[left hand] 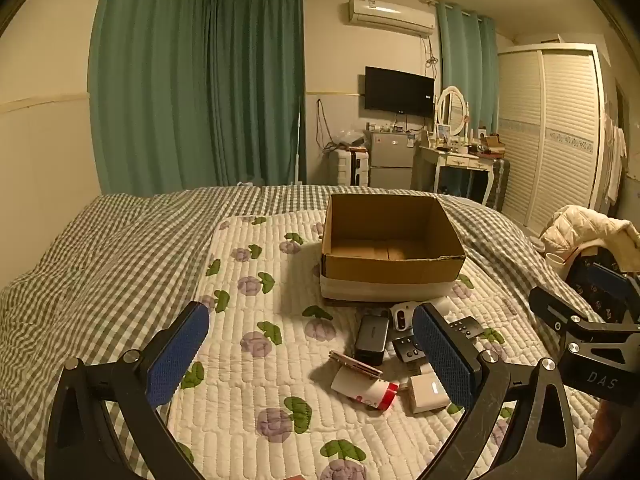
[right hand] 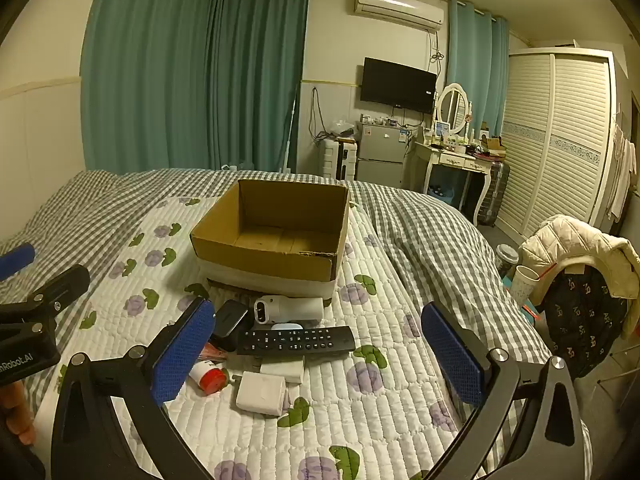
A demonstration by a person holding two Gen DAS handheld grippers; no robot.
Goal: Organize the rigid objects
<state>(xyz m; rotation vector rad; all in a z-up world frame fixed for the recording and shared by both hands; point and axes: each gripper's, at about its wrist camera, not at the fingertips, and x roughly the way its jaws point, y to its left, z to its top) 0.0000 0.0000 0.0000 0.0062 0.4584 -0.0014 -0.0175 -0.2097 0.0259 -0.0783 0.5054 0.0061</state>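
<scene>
hovering, both grippers' [left hand: 310, 354] [right hand: 318, 350] mesh-padded jaws spread over quilted mat [right hand: 360, 420], cardboard box [right hand: 276, 256].

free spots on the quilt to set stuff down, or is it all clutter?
Bare: the quilt left of the box, out to the checked blanket; the near quilt below the white adapter; the strip right of the remote. The box floor looks bare. Crowded: the pile just in front of the box.

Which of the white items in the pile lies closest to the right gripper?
The white rectangular adapter block, at the near edge of the pile. The white handheld device lies far back against the cardboard box, beyond the black remote.
</scene>
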